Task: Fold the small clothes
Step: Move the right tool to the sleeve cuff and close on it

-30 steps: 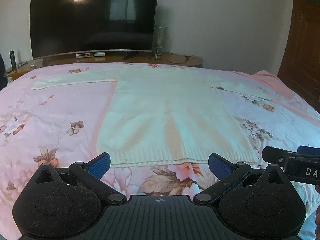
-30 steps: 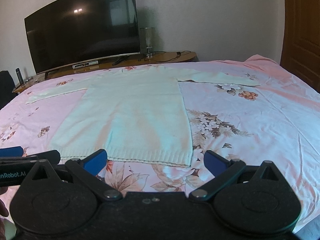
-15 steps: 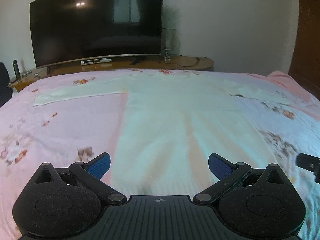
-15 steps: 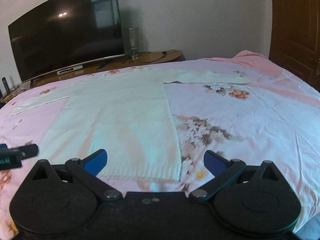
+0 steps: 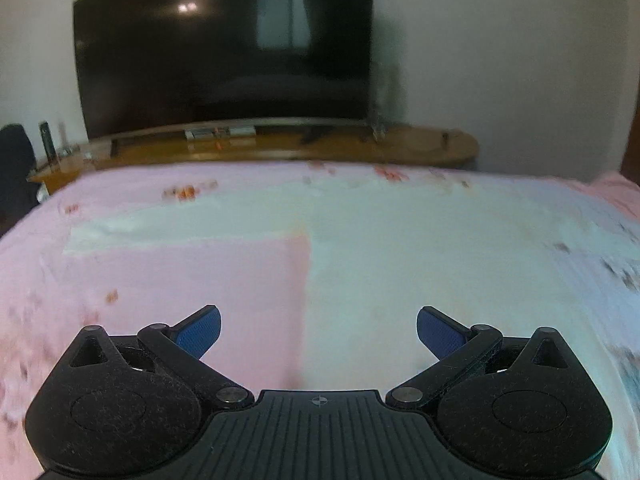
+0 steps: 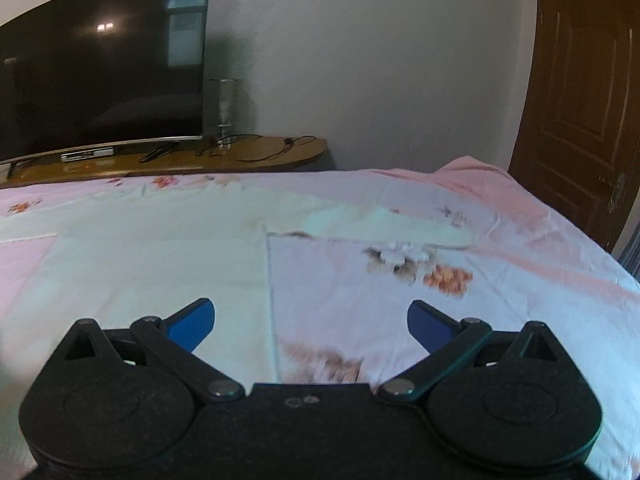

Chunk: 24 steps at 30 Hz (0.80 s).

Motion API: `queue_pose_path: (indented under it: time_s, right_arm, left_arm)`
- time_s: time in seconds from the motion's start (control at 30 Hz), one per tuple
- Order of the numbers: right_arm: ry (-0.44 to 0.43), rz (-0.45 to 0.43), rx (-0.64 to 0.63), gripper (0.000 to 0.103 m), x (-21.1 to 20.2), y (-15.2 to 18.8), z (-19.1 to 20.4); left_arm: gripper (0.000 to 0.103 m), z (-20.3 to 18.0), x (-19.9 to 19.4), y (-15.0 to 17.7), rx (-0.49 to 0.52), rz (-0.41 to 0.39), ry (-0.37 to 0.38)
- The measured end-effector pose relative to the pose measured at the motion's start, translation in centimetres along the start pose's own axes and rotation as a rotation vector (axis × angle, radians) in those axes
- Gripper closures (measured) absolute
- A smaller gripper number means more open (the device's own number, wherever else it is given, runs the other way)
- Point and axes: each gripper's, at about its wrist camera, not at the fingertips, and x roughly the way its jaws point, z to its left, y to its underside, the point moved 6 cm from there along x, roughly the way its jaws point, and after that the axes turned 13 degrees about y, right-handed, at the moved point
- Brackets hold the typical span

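Note:
A cream knit sweater [image 5: 420, 264] lies flat on the pink floral bed, sleeves spread to both sides. My left gripper [image 5: 319, 330] is open and empty, above the sweater's left side edge, below the left sleeve [image 5: 168, 230]. In the right wrist view the sweater [image 6: 160, 256] fills the left half. My right gripper [image 6: 311, 322] is open and empty, above the sweater's right side edge, short of the right sleeve [image 6: 380, 226]. Both views are blurred by motion.
The pink floral bedsheet [image 6: 500, 280] covers the bed. Beyond its far edge stands a wooden TV bench [image 5: 360, 148] with a large dark TV [image 5: 224, 48] and a glass lamp [image 6: 227, 112]. A brown door [image 6: 584, 100] is at the right.
Both grippers have moved forward over the sweater from its bottom hem toward the sleeves. The hem has dropped out of view. Each gripper has left the other's view. Both stay open.

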Motion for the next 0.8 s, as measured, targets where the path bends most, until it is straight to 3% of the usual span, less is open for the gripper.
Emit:
queue_pose_path:
  time_s: [0.1, 0.23, 0.37, 0.57, 0.7, 0.77, 0.8]
  right_arm:
    - [0.043, -0.031, 0.012, 0.000, 2.7, -2.0, -0.6]
    - [0.098, -0.061, -0.021, 0.000, 6.6, -4.2, -0.5]
    - [0.140, -0.073, -0.044, 0.000, 10.3, -5.5, -0.4]
    - [0.183, -0.071, -0.060, 0.000, 14.8, -5.8, -0.7]
    - [0.194, -0.094, -0.034, 0.000, 17.1, -5.6, -1.7]
    - [0.194, -0.085, 0.005, 0.005, 18.8, -5.5, -2.8]
    - [0.200, -0.074, 0.024, 0.015, 19.8, -5.4, -3.4]
  left_arm:
    - [0.000, 0.9, 2.4, -1.8, 0.017, -0.013, -0.039]
    - [0.000, 1.8, 4.9, -3.8, 0.074, -0.089, -0.100]
    - [0.000, 2.6, 8.0, -4.8, 0.054, -0.040, -0.058]
    - [0.000, 5.0, 11.8, -4.4, -0.009, 0.013, -0.092]
    - [0.000, 5.9, 13.1, -3.6, 0.001, 0.014, -0.090]
    - [0.000, 6.2, 13.5, -3.4, 0.002, 0.004, -0.092]
    - [0.000, 6.3, 13.7, -3.4, -0.001, 0.002, -0.092]
